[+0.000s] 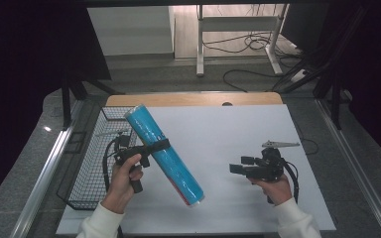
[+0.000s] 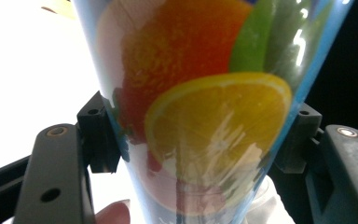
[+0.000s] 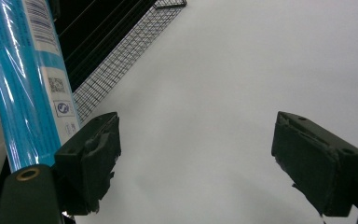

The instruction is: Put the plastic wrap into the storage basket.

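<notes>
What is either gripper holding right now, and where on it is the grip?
The left gripper clamps the blue roll around its middle, jaws on opposite sides. The right gripper holds nothing, its jaws apart.

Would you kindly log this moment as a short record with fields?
held item: blue roll with fruit print, wrapped in clear film
left gripper: jaws shut on the roll near its middle
roll pose: tilted, upper end over the wire basket, lower end toward the person
right gripper: jaws open, holding nothing, above the white table
basket: at the table's left edge
</notes>
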Demonstrator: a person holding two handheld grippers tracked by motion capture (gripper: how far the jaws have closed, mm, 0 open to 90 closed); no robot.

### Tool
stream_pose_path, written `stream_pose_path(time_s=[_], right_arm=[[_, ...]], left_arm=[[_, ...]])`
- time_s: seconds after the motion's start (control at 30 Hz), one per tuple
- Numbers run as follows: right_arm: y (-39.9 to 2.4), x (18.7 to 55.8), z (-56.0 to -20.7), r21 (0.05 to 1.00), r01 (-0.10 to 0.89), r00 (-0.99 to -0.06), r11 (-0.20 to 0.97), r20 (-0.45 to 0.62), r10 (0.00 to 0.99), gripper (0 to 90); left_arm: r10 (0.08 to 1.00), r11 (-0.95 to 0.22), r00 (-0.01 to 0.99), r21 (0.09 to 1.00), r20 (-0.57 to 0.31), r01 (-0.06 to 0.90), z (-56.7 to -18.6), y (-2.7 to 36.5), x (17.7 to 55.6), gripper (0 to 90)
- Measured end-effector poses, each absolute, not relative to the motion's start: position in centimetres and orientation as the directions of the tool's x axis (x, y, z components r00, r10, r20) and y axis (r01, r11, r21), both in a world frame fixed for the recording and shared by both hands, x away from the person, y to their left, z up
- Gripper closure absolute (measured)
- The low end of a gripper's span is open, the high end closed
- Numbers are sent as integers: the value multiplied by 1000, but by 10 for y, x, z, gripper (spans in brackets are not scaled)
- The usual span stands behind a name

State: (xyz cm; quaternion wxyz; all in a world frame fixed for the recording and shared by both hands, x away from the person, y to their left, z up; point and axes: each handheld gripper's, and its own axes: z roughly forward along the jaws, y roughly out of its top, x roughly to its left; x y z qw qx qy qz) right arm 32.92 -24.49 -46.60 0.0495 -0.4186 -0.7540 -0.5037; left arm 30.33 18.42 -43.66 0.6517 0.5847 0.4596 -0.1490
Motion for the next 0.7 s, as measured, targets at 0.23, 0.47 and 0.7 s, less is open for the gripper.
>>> stream_pose_path(time_s=[0.23,0.47,0.7], right_arm=[[-245,330,-467,712,687,-641,145,500,582,155],[-246,330,-467,710,691,-637,135,510,578,155],[-248,330,-466,708,694,-631,128,513,582,156]], left_arm=[[341,288,542,634,-768,717,-429,193,300,320],[353,305,541,640,-763,705,-422,206,296,320],[393,308,535,655,-748,690,-411,224,292,320]])
